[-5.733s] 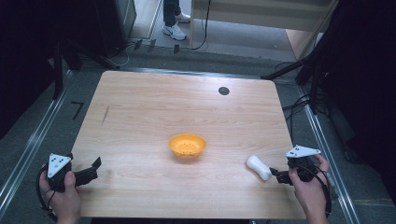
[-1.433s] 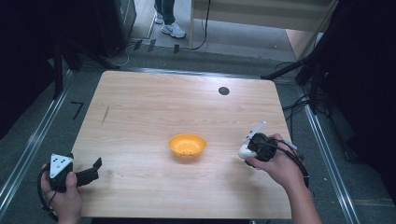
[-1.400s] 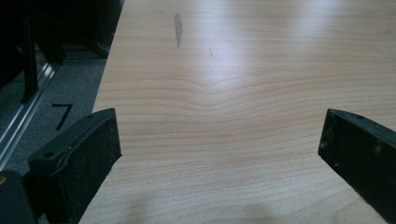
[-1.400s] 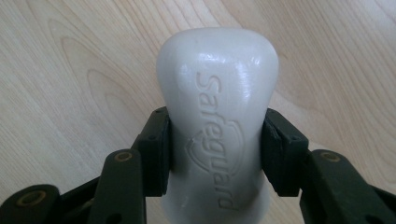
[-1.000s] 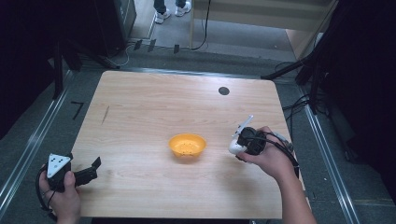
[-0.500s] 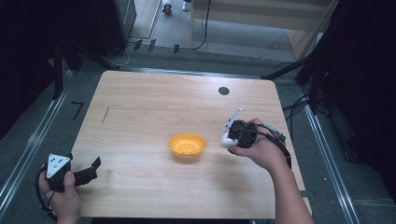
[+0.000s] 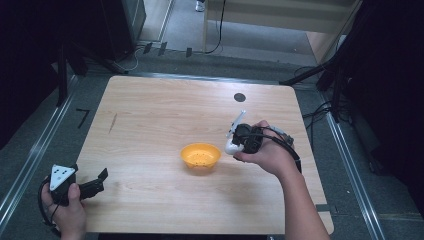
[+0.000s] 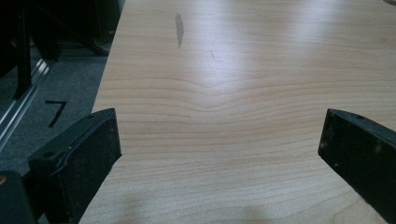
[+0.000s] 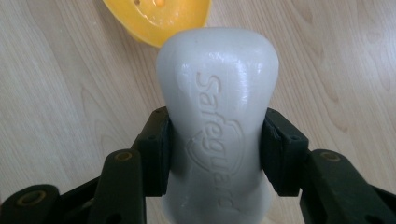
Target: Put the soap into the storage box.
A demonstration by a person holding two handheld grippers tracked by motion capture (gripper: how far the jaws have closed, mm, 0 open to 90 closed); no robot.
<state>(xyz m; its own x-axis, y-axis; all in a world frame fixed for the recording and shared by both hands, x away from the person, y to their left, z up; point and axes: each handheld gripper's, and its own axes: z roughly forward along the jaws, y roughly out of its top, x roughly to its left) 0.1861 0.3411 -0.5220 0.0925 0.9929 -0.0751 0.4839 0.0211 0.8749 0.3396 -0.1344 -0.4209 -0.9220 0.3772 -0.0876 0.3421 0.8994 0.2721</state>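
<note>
Pinching a white bar of soap [image 9: 217, 135] across its narrow waist, the right claw [image 7: 235, 142] is hovering just right of the yellow bowl [image 7: 200, 155] near the middle of the tabletop [image 7: 165, 110]. In the right gripper view both black pads are pressing flat on the two sides of the bar, with its rounded end sticking out well past them and pointing toward the bowl's rim [image 9: 154, 28] below. The bar is off the wood, carried in the air.

The soap is looking hard and smooth, with a waxy sheen and a raised brand name on its face, so I would judge it light and stiff but slippery; a squeeze on the curved ends would likely be pushing it out of the grip. The pinched-in middle, where the pads are sitting now, is seeming the safest place to hold it, since the wider ends are locking it against sliding either way. It should be surviving a short drop into the bowl, though it may be sliding or bouncing on the plastic.

The left claw [image 7: 100, 181] is resting at the near left corner, jaws spread wide with nothing but bare wood between them.
</note>
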